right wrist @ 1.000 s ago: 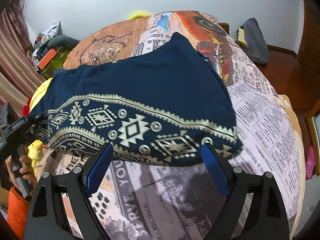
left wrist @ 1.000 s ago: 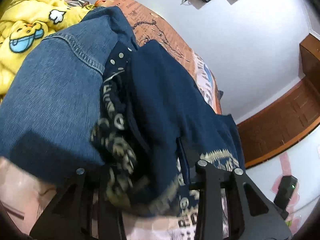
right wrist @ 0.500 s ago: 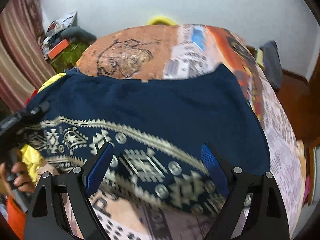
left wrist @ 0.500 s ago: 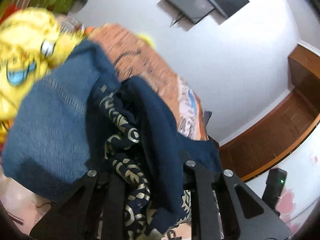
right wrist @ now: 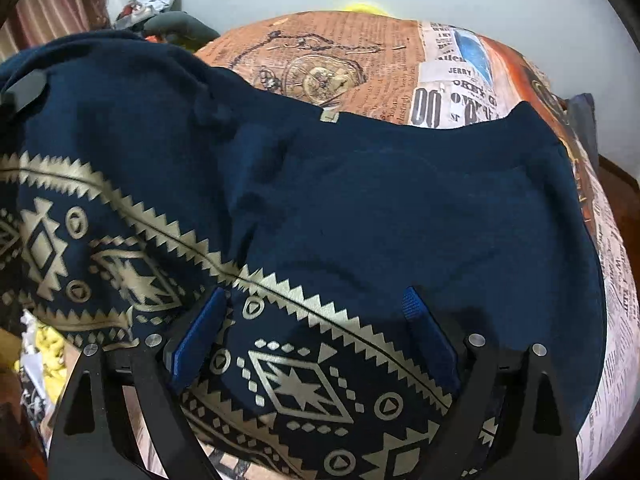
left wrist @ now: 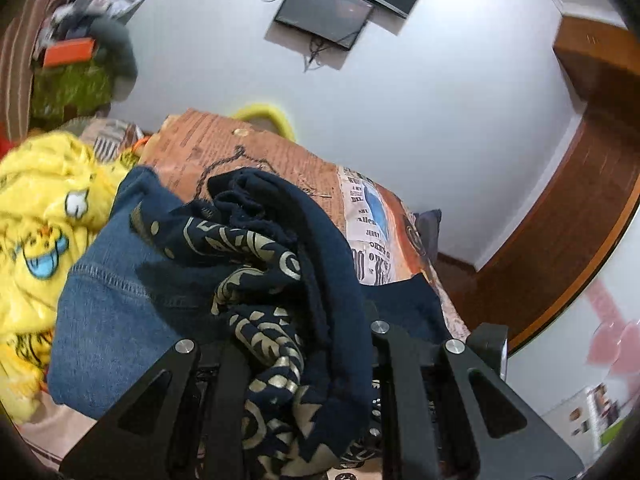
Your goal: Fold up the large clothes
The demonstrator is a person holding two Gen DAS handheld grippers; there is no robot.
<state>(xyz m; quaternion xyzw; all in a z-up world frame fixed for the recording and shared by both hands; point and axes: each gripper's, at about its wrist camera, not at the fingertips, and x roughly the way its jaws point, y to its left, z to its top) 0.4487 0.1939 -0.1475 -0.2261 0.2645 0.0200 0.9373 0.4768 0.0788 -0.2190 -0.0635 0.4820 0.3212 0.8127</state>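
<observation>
My left gripper (left wrist: 304,360) is clamped on a bunched fold of the navy knit garment with cream geometric bands (right wrist: 360,208), lifting it near the bed's left edge. The rest lies spread across the newspaper-print bedspread (right wrist: 360,68). My right gripper (right wrist: 316,336) hovers wide open over its patterned hem, holding nothing.
</observation>
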